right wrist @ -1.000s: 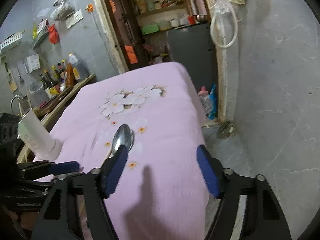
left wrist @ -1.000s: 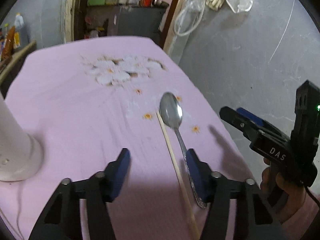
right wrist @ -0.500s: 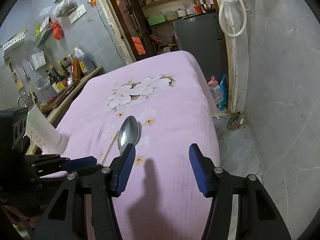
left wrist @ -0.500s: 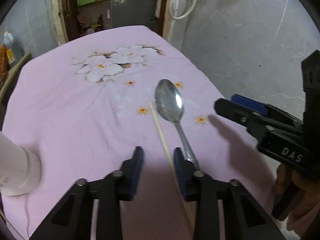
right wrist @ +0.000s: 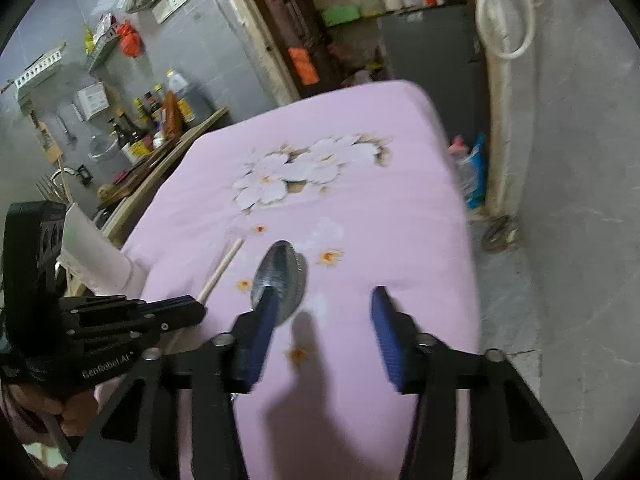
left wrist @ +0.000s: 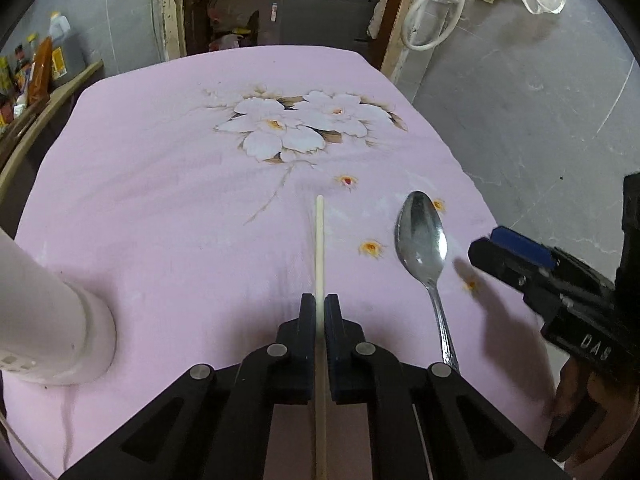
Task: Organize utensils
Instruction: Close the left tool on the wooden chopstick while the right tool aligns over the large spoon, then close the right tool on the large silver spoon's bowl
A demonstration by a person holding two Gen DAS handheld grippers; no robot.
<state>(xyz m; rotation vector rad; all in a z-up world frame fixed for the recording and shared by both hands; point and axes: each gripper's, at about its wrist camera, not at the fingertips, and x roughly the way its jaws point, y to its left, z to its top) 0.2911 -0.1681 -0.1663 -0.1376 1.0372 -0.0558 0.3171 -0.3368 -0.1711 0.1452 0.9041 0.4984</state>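
A pale wooden chopstick (left wrist: 319,248) lies on the pink flowered tablecloth (left wrist: 168,200). My left gripper (left wrist: 319,307) is shut on the chopstick near its middle; it also shows in the right wrist view (right wrist: 196,312), with the chopstick (right wrist: 224,266) sticking out beyond it. A steel spoon (left wrist: 424,248) lies to the right of the chopstick, bowl away from me. My right gripper (right wrist: 322,304) is open and empty, just above the spoon (right wrist: 280,276), its left finger (right wrist: 260,332) over the spoon's bowl. It shows at the right in the left wrist view (left wrist: 516,256).
A white utensil holder (left wrist: 44,320) stands at the left of the table; in the right wrist view (right wrist: 96,256) forks stick out of it. The table's right edge (right wrist: 460,208) drops to a grey floor. A shelf with bottles (right wrist: 160,120) is at the far left.
My left gripper has shifted onto the chopstick and closed on it. My right gripper has moved forward and left over the spoon, still open.
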